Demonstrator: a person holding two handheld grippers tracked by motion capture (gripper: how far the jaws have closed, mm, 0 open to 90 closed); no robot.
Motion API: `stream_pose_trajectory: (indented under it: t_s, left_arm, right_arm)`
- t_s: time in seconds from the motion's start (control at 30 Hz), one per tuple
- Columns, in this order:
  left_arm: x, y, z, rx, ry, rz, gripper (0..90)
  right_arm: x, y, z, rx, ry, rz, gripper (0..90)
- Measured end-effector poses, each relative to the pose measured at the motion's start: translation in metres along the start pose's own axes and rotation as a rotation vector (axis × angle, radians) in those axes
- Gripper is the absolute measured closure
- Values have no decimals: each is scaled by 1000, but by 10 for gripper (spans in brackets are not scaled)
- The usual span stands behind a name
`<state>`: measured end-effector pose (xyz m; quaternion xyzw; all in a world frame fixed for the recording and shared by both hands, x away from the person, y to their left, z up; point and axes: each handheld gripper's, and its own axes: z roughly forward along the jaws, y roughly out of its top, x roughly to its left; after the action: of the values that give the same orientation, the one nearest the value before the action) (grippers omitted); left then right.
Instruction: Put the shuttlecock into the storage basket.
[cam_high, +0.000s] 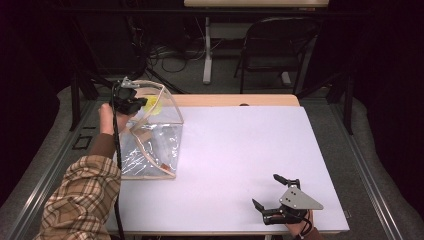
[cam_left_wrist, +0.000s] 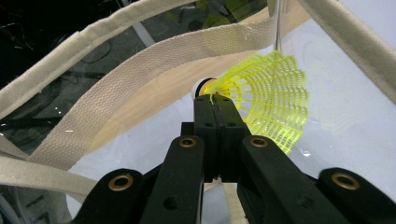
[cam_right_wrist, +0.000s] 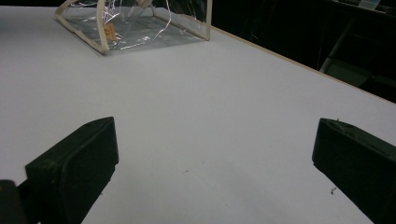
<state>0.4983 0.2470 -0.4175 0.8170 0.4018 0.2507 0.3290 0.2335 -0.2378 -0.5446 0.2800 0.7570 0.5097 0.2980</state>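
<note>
Holding a yellow shuttlecock (cam_left_wrist: 266, 100) in the left gripper (cam_left_wrist: 215, 100) over the mouth of the clear tote bag (cam_high: 152, 135).

Left jaws are pressed together on the skirt's near edge, close to the white cork end (cam_left_wrist: 203, 86). Judging by looks: featherweight, springy plastic mesh, crushes easily, so a light pinch is enough; the cork or the skirt neck beside it is the firmer spot to hold, the open rim would fold. Long axis runs from the cork out to the flared rim; in the left gripper view the cork sits at the jaw tips and the skirt fans away to the right, roughly across the jaw line. Bag is floppy film with webbing straps (cam_left_wrist: 140, 74), standing at the table's (cam_high: 240, 150) left side. Right gripper (cam_high: 276, 192) rests well apart near the front right, jaws wide apart, nothing between them.
</note>
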Motion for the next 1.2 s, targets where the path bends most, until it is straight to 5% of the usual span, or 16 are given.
stream_pose_trajectory:
  t_s: [1.2]
  left_arm:
    - [5, -7, 21, 79, -20, -20, 885]
  right_arm:
    - [0, 0, 0, 0, 1, -1, 0]
